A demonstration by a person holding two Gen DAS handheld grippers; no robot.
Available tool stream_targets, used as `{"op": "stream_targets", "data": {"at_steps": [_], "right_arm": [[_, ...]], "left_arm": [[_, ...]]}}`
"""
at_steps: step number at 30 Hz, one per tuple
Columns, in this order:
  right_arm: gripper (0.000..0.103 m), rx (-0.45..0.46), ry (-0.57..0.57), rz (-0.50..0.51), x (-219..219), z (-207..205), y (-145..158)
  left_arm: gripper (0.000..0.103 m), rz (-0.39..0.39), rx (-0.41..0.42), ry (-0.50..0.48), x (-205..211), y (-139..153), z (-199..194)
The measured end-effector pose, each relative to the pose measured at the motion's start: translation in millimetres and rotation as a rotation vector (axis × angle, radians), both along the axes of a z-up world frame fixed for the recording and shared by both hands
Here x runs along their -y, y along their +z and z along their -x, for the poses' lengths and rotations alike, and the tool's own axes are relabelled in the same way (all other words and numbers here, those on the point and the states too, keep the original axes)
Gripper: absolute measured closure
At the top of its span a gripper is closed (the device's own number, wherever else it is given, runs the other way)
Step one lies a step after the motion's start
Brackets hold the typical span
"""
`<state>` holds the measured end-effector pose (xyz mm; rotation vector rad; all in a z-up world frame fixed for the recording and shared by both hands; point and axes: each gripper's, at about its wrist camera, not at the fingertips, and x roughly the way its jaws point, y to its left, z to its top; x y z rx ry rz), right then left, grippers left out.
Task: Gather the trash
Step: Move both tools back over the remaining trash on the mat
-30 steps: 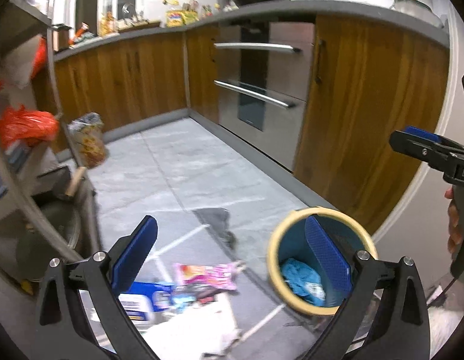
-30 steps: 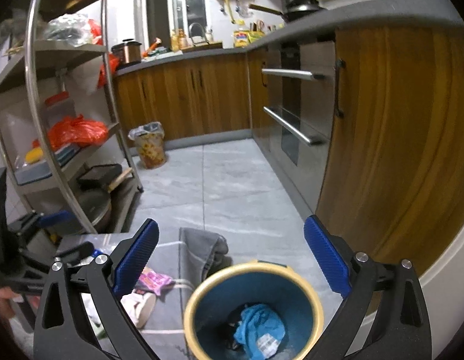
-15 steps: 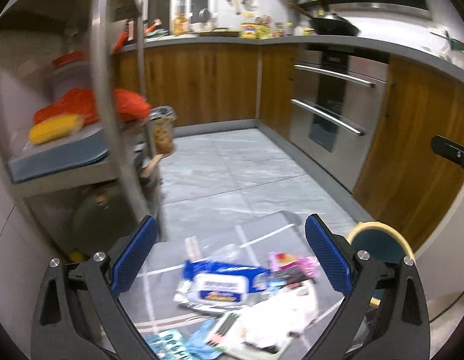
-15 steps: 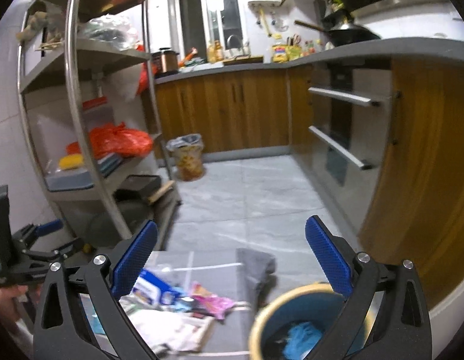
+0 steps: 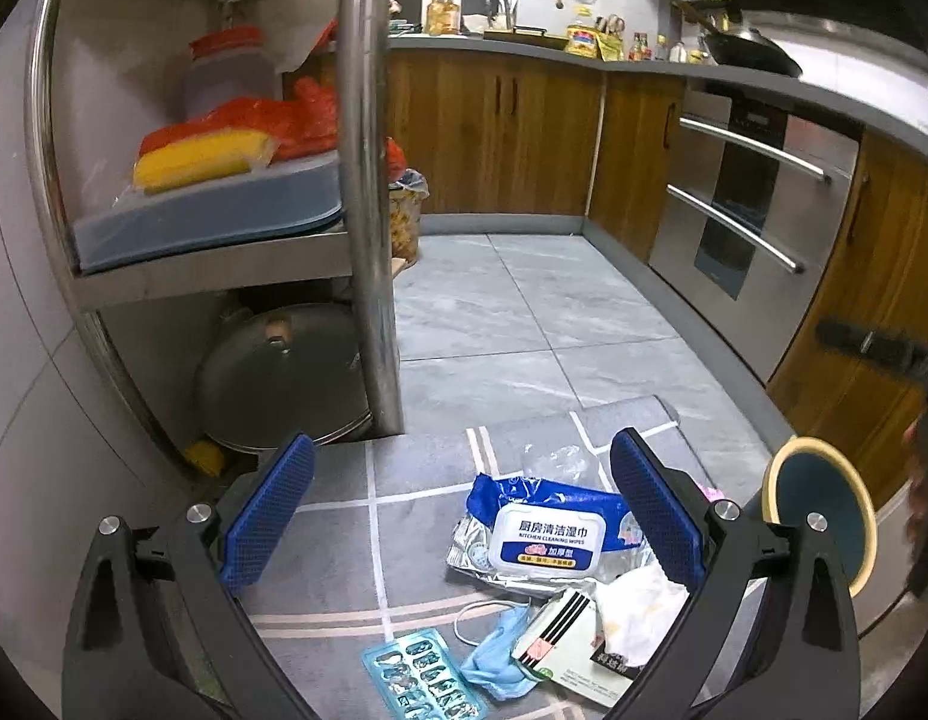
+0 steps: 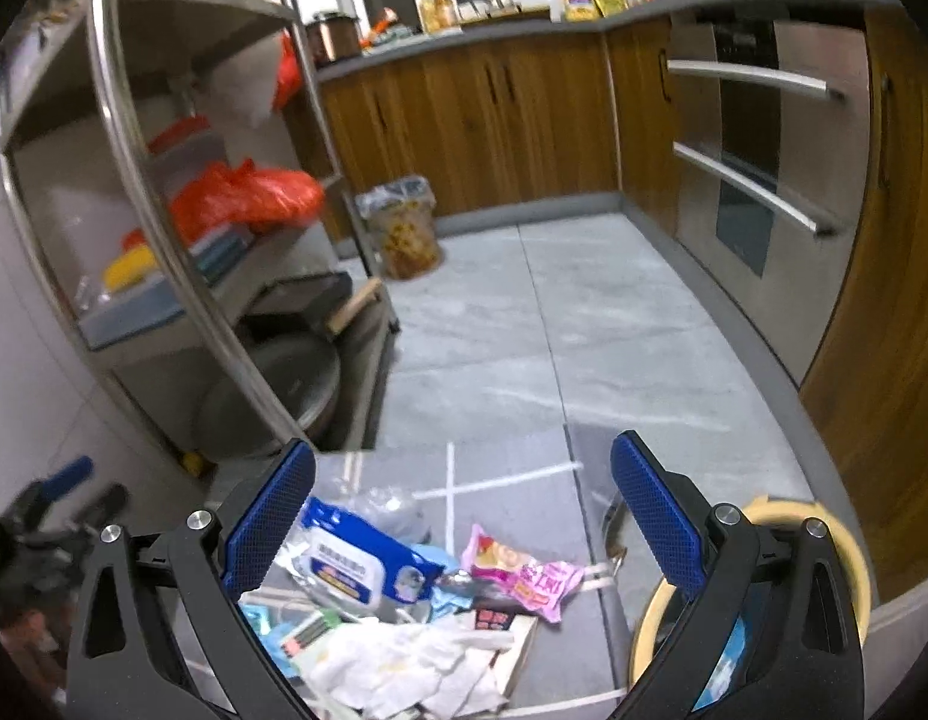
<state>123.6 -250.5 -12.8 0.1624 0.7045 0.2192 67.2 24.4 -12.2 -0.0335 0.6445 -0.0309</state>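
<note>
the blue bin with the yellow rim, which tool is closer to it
Right. The right tool hangs just left of the bin, one finger overlapping its rim. The left tool is farther left, over the wipes pack.

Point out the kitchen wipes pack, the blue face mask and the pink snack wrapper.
kitchen wipes pack [image 5: 544, 540]: left wrist view, on its white flip lid.
blue face mask [image 5: 499, 657]: left wrist view, on its crumpled middle.
pink snack wrapper [image 6: 523, 573]: right wrist view, on its centre.

The left black two-finger gripper with blue pads [image 5: 461, 519] hovers with its jaws spread wide, gripping nothing. The right black two-finger gripper with blue pads [image 6: 462, 519] hangs likewise, jaws wide apart and empty.
</note>
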Motion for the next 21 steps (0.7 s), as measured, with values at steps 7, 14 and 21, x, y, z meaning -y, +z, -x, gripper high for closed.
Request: {"op": "stream_targets", "data": {"at_steps": [7,14,21], "right_arm": [[0.005,-0.117,0.000,0.059,-0.7,-20.6,-38.4],[0.005,-0.193,0.043,0.154,-6.2,-36.3,-71.9],[0.005,-0.299,0.070,0.198,-8.7,-45.8,-104.5]], "left_arm": [[0.006,-0.008,-0.035,0.022,-14.1,-11.7,-7.9],[0.006,0.043,-0.102,0.062,-22.3,-31.6,-14.8],[0.006,0.008,-0.130,0.030,-8.3,-44.5,-22.9]]}}
